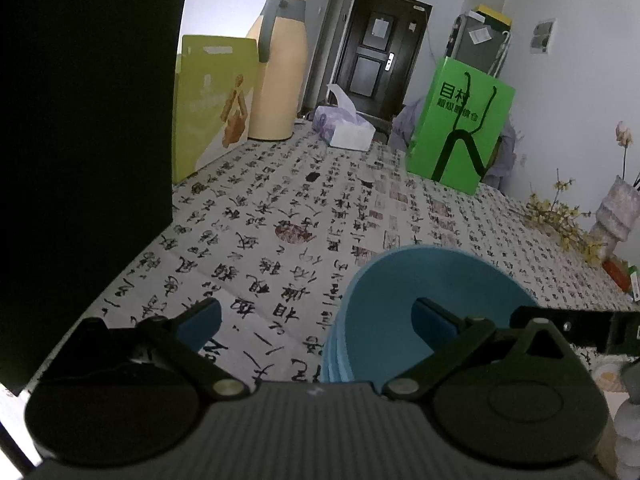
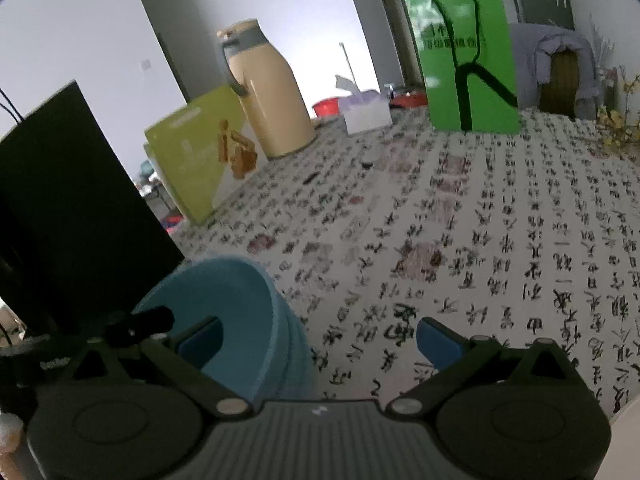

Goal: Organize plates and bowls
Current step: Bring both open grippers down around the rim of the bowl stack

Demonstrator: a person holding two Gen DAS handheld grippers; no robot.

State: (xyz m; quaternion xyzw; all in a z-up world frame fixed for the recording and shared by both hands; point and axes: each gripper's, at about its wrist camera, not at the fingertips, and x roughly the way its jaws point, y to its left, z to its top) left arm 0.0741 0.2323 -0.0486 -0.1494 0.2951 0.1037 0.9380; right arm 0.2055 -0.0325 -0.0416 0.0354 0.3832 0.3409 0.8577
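Sitting near the front edge of the surface: a nested stack of blue bowls, several rims visible down its side, tilted or seen at a slant so the hollow of the top bowl faces the cameras. Straddling the stack's rim from the left, the left gripper, jaws spread wide, far finger over the bowl's hollow, near finger out over the patterned cloth; no pinch yet. Doing the same from the right, the right gripper, jaws likewise spread, one blue pad inside the hollow, the other clear of the wall over the cloth. Hard to tell whether either pad actually touches plastic.

Further out: a black panel standing just left of the stack, a yellow-green box and a beige thermos jug beyond it, a tissue box and a green paper bag at the far side, dried yellow flowers far right.

Likely risks, judged from here: closing on one thin wall only, tipping the stack or peeling off just the top bowl; two grippers pulling unevenly and splitting the nest; slick plastic slipping from the pads; a swing leftward knocking the black panel; no plates in view, so nowhere obvious to set the stack.
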